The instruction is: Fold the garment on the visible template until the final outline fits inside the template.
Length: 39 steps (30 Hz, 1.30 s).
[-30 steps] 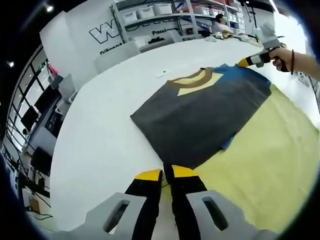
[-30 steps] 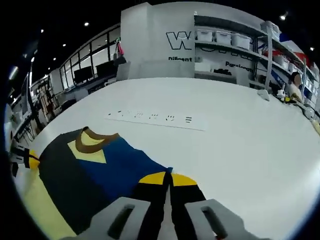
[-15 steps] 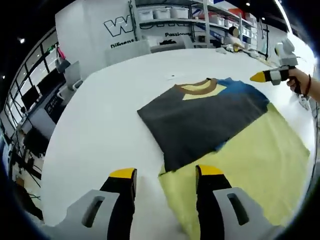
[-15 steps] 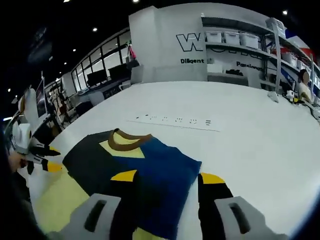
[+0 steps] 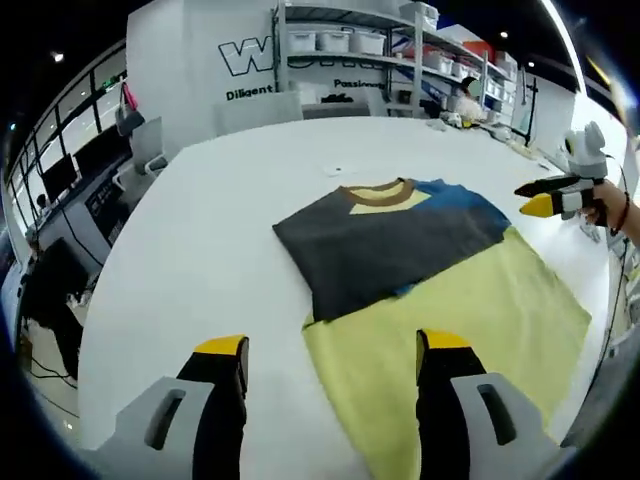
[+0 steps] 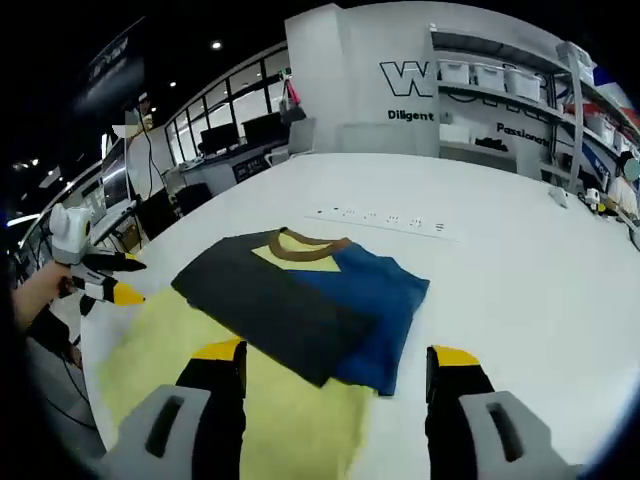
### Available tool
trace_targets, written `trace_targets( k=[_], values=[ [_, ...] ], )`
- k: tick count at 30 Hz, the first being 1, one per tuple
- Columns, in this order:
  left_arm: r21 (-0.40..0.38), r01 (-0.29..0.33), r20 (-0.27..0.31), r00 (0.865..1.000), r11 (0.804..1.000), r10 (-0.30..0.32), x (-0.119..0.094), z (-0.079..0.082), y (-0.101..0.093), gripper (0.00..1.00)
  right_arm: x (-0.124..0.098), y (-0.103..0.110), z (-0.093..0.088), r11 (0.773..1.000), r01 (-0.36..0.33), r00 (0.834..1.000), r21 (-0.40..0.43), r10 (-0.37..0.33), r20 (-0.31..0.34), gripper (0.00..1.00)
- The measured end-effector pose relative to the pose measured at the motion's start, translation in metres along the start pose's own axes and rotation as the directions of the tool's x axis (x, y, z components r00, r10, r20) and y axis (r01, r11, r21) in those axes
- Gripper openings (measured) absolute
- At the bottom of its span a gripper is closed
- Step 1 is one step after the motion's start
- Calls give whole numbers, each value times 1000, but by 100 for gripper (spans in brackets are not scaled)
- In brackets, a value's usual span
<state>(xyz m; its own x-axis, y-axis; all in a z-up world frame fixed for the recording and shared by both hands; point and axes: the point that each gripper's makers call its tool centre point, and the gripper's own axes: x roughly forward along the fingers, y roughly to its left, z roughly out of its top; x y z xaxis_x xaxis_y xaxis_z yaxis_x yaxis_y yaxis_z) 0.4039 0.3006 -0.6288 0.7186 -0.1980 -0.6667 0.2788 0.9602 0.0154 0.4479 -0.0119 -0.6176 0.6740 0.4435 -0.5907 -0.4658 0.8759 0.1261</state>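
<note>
The folded garment (image 5: 385, 240) lies flat on the white table (image 5: 200, 260): dark grey, with a blue part and a brown-and-yellow collar on its far side. Its near portion overlaps one end of the yellow template (image 5: 470, 310); the rest lies on bare table. My left gripper (image 5: 332, 350) is open, a short way back from the garment's near edge. From the other side, the garment (image 6: 290, 300) rests on the template (image 6: 180, 345) with my right gripper (image 6: 337, 355) open just short of it. Each view catches the other gripper (image 5: 548, 200) (image 6: 108, 285) hovering beside the cloth.
A power strip (image 6: 380, 217) lies on the table beyond the collar. Shelves with white bins (image 5: 350, 45) and a wall with lettering stand past the far edge. Desks with monitors (image 6: 240, 135) line the left. A hand (image 5: 605, 205) holds the right gripper.
Both grippers were shut at the garment's edges one second ago. They have opened, let go and drawn back. The garment stays folded on the table.
</note>
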Motion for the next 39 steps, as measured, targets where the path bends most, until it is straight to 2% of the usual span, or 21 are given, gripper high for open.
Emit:
trace_targets(
  k=[2,7,16,20,26,33,39],
  values=[
    [-22,9,-3,1000,1000,-9,-12,-1,-4,71,-13,9,-10,1000,-4,1000,-6,4,-12,71],
    [-6,2,6,1000,1000,-2,-26,-1,-8,73,-33,22,-29,1000,-17,999,-8,17,-33,74],
    [20,2,-42,999,1000,-1,-42,-28,-15,83,-63,43,-70,999,-31,996,-28,29,-86,75],
    [36,34,-63,998,999,-31,-50,-42,-23,92,-71,48,-82,999,-36,995,-6,36,-97,76],
    [52,47,-81,996,998,-43,-59,-56,-29,99,-82,51,-93,999,-30,994,15,31,-102,77],
    [7,53,-84,995,999,-52,-73,-72,-37,98,-93,56,-114,1000,-19,990,12,21,-140,77],
    [-24,59,-111,992,998,-61,-82,-91,-40,89,-103,61,-135,1000,-18,985,17,20,-169,73]
  ],
)
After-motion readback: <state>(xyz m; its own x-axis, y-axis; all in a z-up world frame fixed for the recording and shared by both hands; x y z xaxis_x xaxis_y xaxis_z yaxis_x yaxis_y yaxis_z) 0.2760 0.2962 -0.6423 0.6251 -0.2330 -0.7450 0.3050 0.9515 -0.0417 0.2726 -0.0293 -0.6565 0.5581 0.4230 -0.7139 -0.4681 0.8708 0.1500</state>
